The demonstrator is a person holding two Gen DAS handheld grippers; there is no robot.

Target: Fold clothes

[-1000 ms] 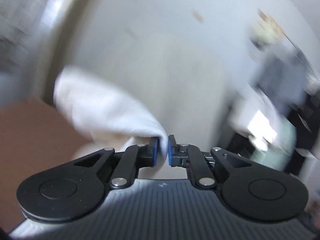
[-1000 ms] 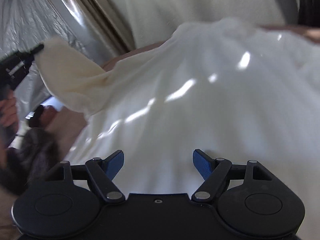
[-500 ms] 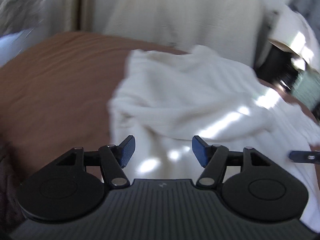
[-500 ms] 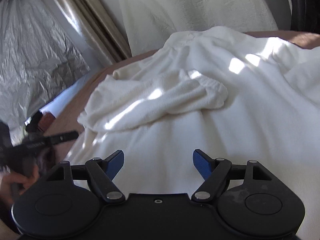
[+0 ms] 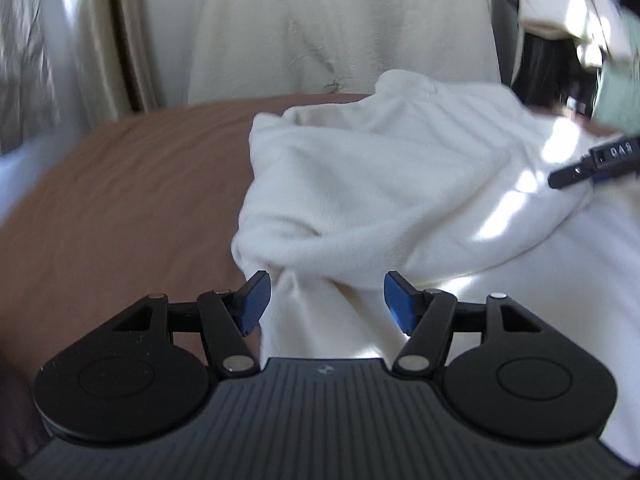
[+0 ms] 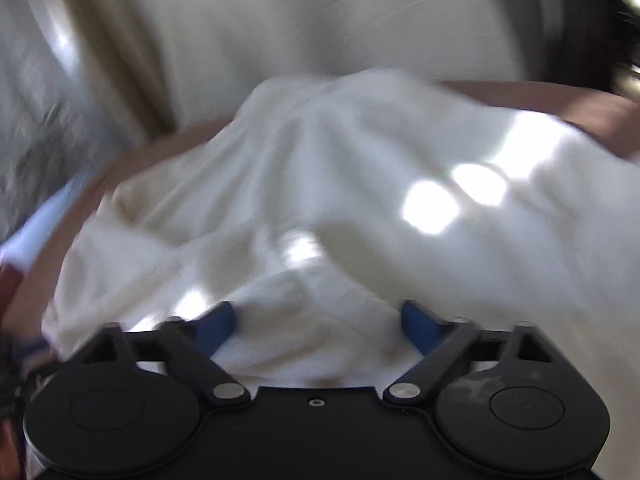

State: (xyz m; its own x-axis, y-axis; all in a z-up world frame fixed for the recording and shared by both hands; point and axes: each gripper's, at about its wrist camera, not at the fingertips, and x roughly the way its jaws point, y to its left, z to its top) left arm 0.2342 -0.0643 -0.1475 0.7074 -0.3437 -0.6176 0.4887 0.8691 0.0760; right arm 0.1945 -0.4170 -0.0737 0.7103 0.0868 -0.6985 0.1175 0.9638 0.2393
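Garment [image 5: 384,184]: cream, soft fleecy knit with faint ribbing, heaped in rounded folds on a smooth brown bedcover [image 5: 120,200], sun patches across its right side (a pale, creased curtain [image 5: 340,28] hangs behind). Left gripper [image 5: 326,300]: black linkage arms, ribbed blue pads [image 5: 254,302], jaws spread wide with a bunched fold between them, nothing grasped. Right gripper [image 6: 318,322]: same build, jaws likewise parted over the blurred cloth; its dark tip shows at the left view's right edge.

White garment [image 5: 380,184] between parted jaws
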